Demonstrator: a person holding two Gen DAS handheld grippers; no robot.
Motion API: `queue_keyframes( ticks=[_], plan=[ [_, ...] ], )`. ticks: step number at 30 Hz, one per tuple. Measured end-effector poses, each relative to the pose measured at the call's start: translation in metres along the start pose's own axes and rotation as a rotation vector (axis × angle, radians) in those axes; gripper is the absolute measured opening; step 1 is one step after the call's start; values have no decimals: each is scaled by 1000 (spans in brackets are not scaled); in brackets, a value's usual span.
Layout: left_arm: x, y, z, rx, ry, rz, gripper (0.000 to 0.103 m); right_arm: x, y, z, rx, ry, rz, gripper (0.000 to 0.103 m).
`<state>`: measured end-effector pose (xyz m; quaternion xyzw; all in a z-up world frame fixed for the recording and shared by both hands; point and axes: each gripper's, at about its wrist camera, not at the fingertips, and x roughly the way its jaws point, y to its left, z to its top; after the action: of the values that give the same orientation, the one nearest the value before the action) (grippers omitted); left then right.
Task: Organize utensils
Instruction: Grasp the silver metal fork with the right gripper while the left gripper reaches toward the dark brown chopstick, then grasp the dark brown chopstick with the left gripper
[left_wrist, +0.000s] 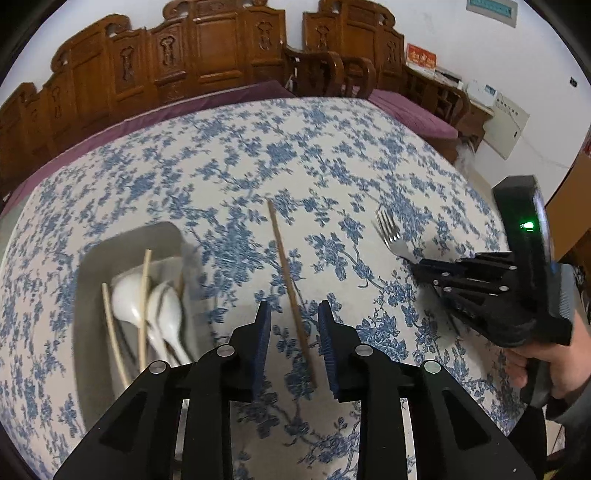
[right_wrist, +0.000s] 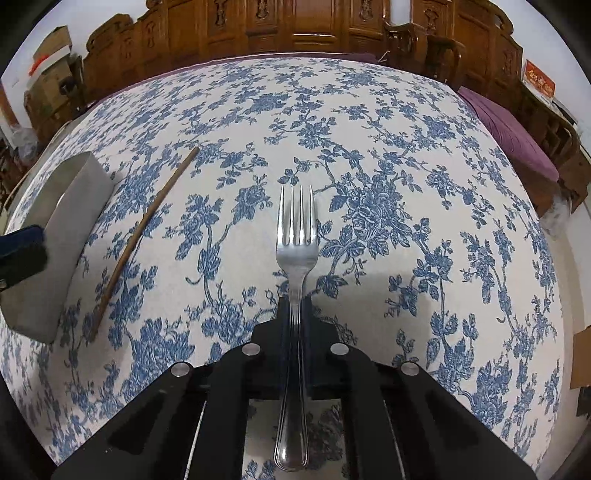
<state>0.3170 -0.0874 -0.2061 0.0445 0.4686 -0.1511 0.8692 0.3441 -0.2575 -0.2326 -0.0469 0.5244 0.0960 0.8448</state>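
The sorting looks partly done, judging by how things lie: the grey tray (left_wrist: 92, 258) already holds two white ceramic spoons (left_wrist: 147, 306) and at least two pale chopsticks (left_wrist: 144, 295), with perhaps a third stick behind the spoons, though blur there makes that count uncertain. Two utensils are not yet in it. A darker brown chopstick (left_wrist: 291, 295) lies on the blue-flowered tablecloth (left_wrist: 295, 147) just right of the tray, and the left gripper (left_wrist: 293, 343) hangs over its near end with jaws parted, the stick between the pads but neither pad pressing on it. Further right of the tray, well apart from it, the metal fork (right_wrist: 297, 236) is clamped by its handle in the right gripper (right_wrist: 295, 306), whose jaws are closed on it, tines pointing away toward the far edge of the table; whether it is lifted or lying flat is hard to say. What remains, by my reading, is carrying the fork across to the tray and then the lone chopstick.
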Motion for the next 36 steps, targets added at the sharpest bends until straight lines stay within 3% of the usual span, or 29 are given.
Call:
queue_keyframes(
  ticks=[10, 20, 23, 36],
  plan=[
    [35, -10, 7, 10, 70, 7, 25, -19, 4, -6, -42, -77, 31, 8],
    [69, -15, 12, 4, 128, 39, 12, -33, 6, -15, -59, -84, 65, 8],
    [74, -15, 11, 6, 143, 49, 6, -37, 5, -16, -63, -89, 67, 8],
    [76, -6, 11, -21, 148, 75, 6, -46, 8, -23, -73, -101, 85, 8]
  ],
)
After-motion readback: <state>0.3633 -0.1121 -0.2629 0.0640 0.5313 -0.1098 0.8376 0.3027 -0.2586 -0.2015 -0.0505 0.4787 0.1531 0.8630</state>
